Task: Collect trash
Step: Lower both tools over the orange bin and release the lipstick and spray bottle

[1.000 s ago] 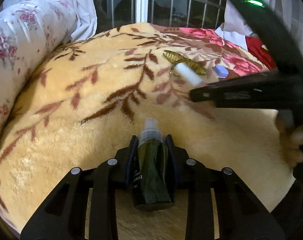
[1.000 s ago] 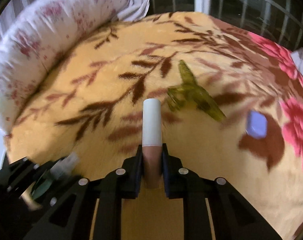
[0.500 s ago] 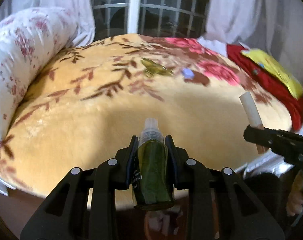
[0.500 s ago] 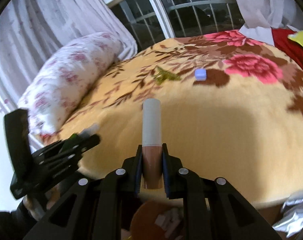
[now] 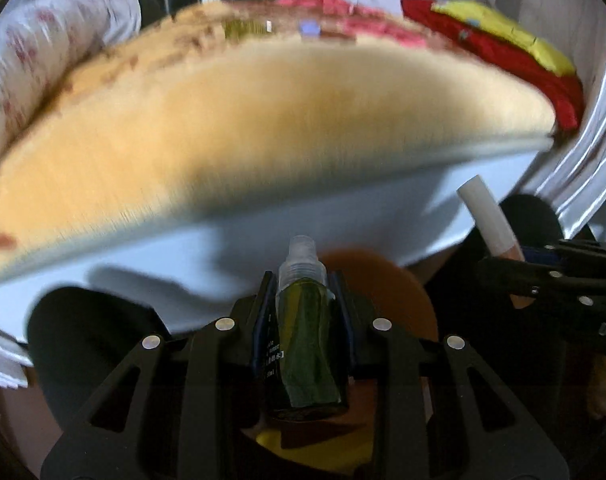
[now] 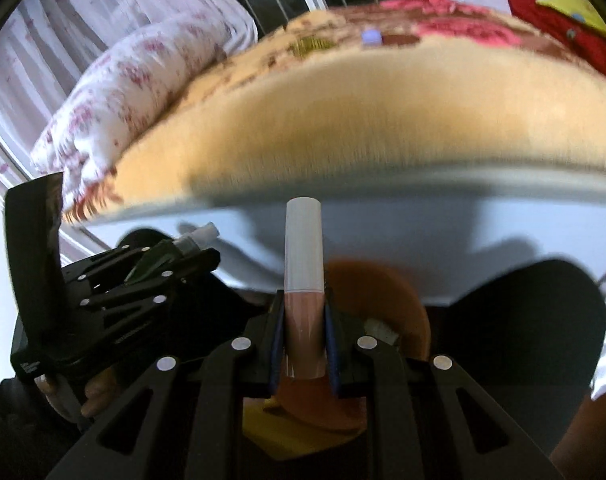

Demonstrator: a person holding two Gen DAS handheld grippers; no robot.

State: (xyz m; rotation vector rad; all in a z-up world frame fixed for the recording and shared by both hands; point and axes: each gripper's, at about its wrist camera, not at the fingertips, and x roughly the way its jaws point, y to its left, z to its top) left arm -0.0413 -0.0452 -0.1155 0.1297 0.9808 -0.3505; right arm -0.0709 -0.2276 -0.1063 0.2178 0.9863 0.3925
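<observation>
left jaws: left gripper point(image 5: 303, 300) clamped on small spray bottle point(image 5: 307, 344), dark green liquid, clear cap forward, long axis along the fingers
right jaws: right gripper point(image 6: 304, 320) clamped on lip gloss tube point(image 6: 304, 276), pinkish lower part between the pads, white cap sticking out forward, long axis along the fingers
bin: brown round bin point(image 5: 387, 280) right under and just ahead of both jaws, seen again in right wrist view point(image 6: 379, 292); yellow scrap and some pale bits inside, contents hard to make out
key relation: both held items point down and forward over the bin mouth, bin below the jaws rather than ahead; judged close to a drop spot for both
which hand nearer: can't tell, both look about equally over the bin; right gripper off to the right side in left view point(image 5: 543, 276), left gripper at left in right view point(image 6: 143, 272)
next move guess: letting go should drop each item nose-first into the bin; risk of the bottle clipping the rim
bed edge: white side of bed point(image 5: 263, 236) just behind the bin, blurred
farther, on bed: yellow-green wrapper point(image 6: 313, 43) and small blue-white piece point(image 6: 372, 37) lying on floral blanket point(image 6: 343, 120), well apart from both jaws, not yet collected
far: floral pillow point(image 6: 135, 80), window bars behind
</observation>
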